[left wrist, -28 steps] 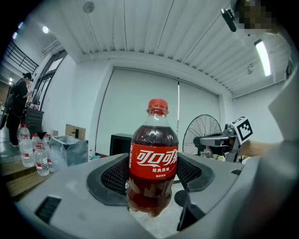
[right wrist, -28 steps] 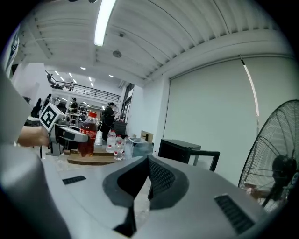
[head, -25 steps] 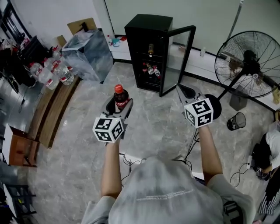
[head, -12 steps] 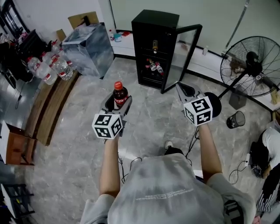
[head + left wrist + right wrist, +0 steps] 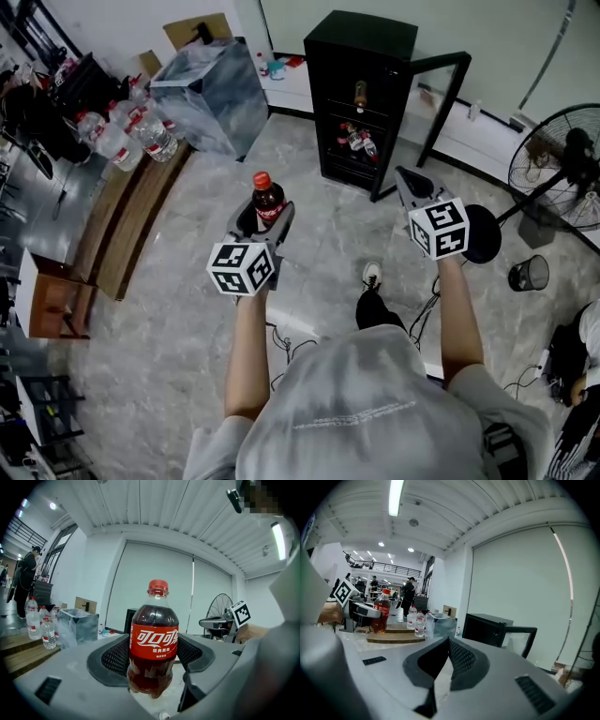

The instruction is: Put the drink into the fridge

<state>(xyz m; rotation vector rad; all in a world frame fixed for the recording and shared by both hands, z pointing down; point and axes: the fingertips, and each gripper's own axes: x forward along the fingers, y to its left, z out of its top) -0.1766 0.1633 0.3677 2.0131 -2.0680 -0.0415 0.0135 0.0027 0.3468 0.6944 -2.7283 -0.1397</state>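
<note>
A cola bottle [image 5: 267, 201] with a red cap and red label stands upright between the jaws of my left gripper [image 5: 265, 213], which is shut on it. In the left gripper view the bottle [image 5: 153, 641] fills the centre, pinched at its lower half by the left gripper [image 5: 153, 656]. My right gripper [image 5: 412, 184] is held level beside it, shut and empty, its pads meeting in the right gripper view [image 5: 448, 663]. The black fridge [image 5: 361, 89] stands ahead with its glass door [image 5: 441, 103] swung open to the right. A few bottles [image 5: 359, 141] lie on its shelves.
A big floor fan [image 5: 562, 159] and a mesh wastebasket [image 5: 530, 272] stand at the right. A grey lined bin [image 5: 211, 94] sits left of the fridge. Water bottles [image 5: 127, 141] rest on a wooden bench [image 5: 122, 225]. Cables [image 5: 281, 337] lie on the marble floor.
The person has stepped forward, so the fridge is nearer and sits further right in view. The left gripper still holds the bottle; the right one stays shut.
</note>
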